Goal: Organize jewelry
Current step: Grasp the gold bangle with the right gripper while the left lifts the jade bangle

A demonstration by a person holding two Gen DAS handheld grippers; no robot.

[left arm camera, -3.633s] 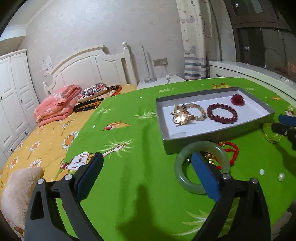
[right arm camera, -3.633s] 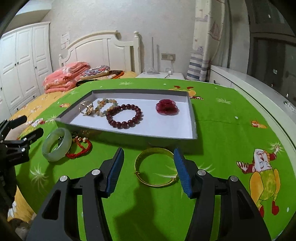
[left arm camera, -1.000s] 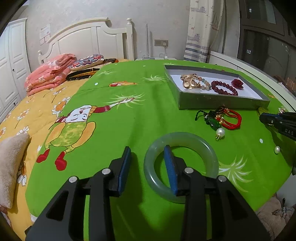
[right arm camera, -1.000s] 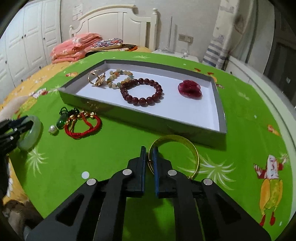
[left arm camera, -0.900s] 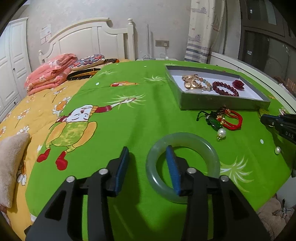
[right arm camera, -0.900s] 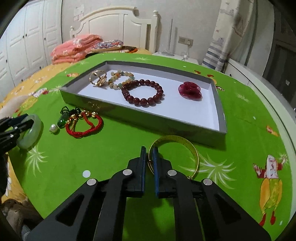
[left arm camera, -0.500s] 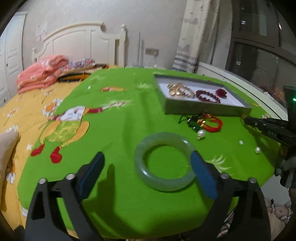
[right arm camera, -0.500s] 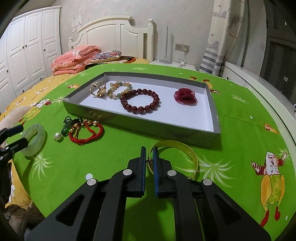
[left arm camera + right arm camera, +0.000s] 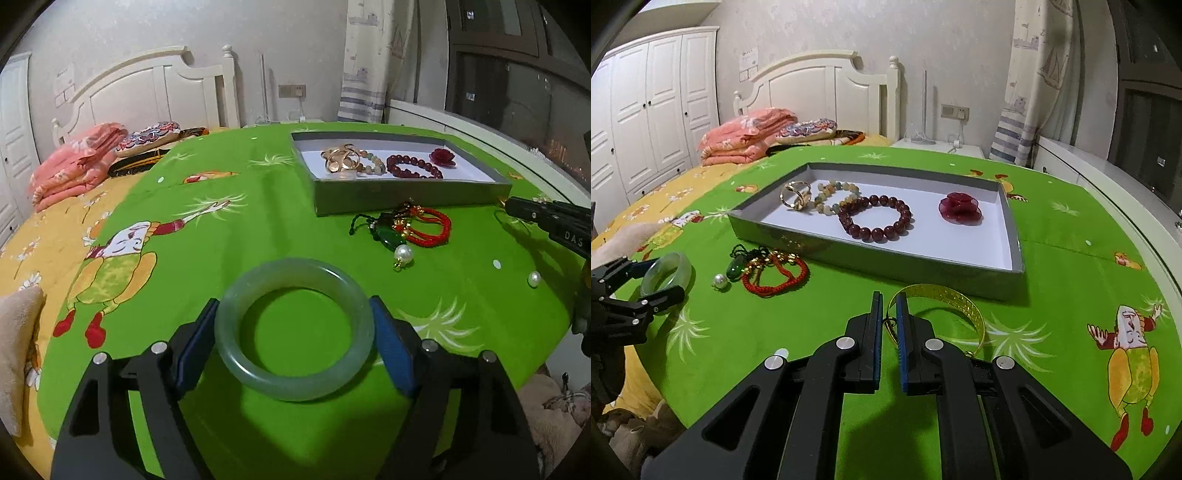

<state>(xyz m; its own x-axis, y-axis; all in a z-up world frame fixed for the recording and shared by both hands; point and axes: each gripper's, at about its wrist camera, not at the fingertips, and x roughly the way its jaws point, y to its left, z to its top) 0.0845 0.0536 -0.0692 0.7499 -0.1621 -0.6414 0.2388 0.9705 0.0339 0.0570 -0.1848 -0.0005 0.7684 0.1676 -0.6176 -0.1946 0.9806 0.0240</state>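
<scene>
My left tool (image 9: 293, 343) has its two blue pads spread wide around the jade bangle (image 9: 293, 328), one pad on each outer side of the ring, gripping it from outside. My right tool (image 9: 887, 325) is nearly closed, pinching the near rim of the gold bangle (image 9: 945, 306), which sits on the green worktop (image 9: 1052, 295) just in front of the tray.

A bit further out from the right tool, around 10 o'clock, there's the red cord bracelet (image 9: 775, 277) tangled with a green pendant (image 9: 735, 268), and a loose pearl (image 9: 719, 282) right beside them.

Beyond that at 12 o'clock is the grey tray (image 9: 1012, 236). Inside it: a gold ring piece (image 9: 796, 195) and a pale bead bracelet (image 9: 831, 197) at the left end, touching; a dark red bead bracelet (image 9: 877, 218) in the middle; a red flower (image 9: 960, 206) off to the right, on its own.
</scene>
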